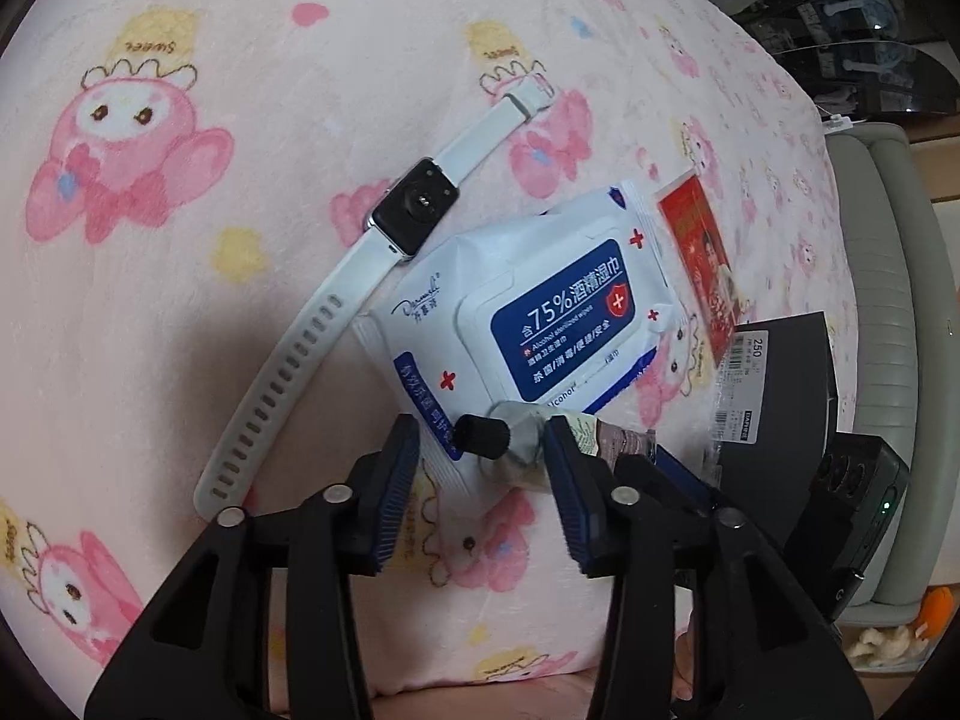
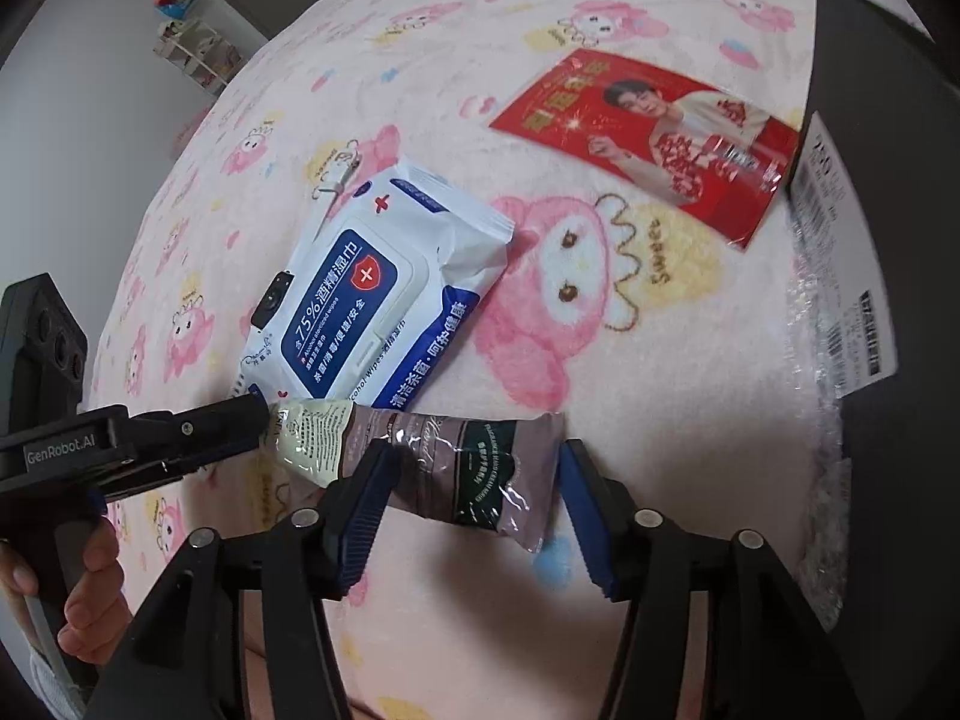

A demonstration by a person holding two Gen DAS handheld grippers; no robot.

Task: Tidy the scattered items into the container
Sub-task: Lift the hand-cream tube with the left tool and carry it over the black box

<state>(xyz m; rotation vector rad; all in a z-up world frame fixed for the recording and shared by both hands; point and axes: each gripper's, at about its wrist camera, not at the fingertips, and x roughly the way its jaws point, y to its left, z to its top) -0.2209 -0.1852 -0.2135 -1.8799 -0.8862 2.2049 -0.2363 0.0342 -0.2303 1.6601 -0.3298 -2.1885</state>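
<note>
A hand cream tube with a black cap lies on the pink blanket against the near edge of the wipes pack. My left gripper is open, with the cap between its fingertips and untouched. My right gripper is open too, straddling the tube's brown body; its left finger covers part of the tube. From the right wrist view the left gripper reaches the tube's cap end from the left. The dark grey box stands at the right.
A white smartwatch lies face down left of the wipes pack. A red card lies beyond, near the box, which has bubble wrap along its side. A hand holds the left gripper's handle.
</note>
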